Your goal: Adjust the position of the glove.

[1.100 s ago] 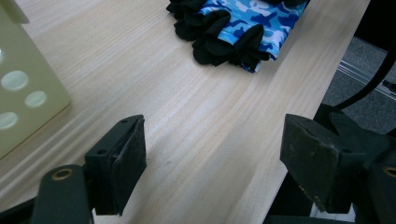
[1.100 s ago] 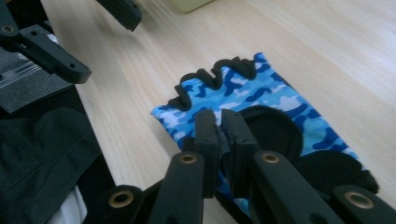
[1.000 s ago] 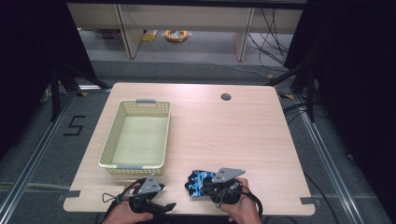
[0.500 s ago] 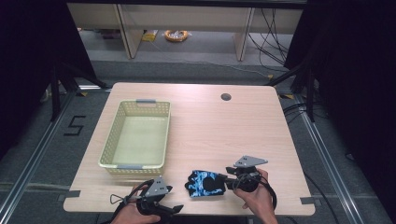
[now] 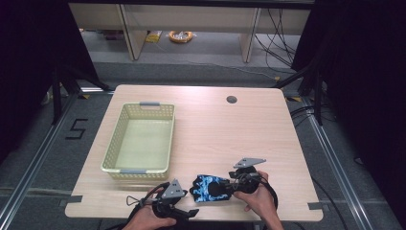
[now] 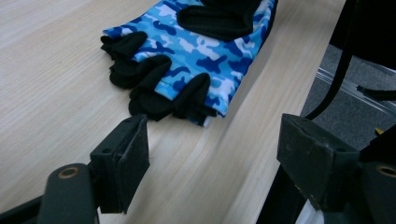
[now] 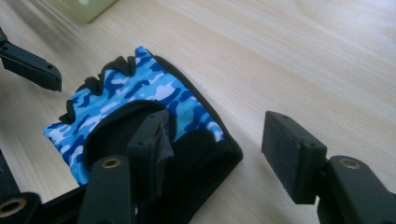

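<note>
A fingerless glove point(image 5: 209, 187) in blue camouflage is lying flat on the table point(image 5: 249, 129) near its front edge, between the two grippers and well apart from the basket point(image 5: 139, 142), which is sitting empty toward the left side. In the right gripper view the glove's black cuff end is facing that gripper, while its stubby finger ends are pointing toward the left one.

The right gripper point(image 5: 231, 184) is reaching in at the cuff with its jaws standing wide apart and gripping nothing; one jaw is hanging over the black palm patch, though whether it is touching the fabric is hard to tell. That approach probably suits the cuff's thick folded edge, which offers something to pinch.

The left gripper point(image 5: 184, 212) is waiting just short of the finger ends, also spread wide and empty, likely placed to take the opposite end so the limp glove can be lifted without sagging.
</note>
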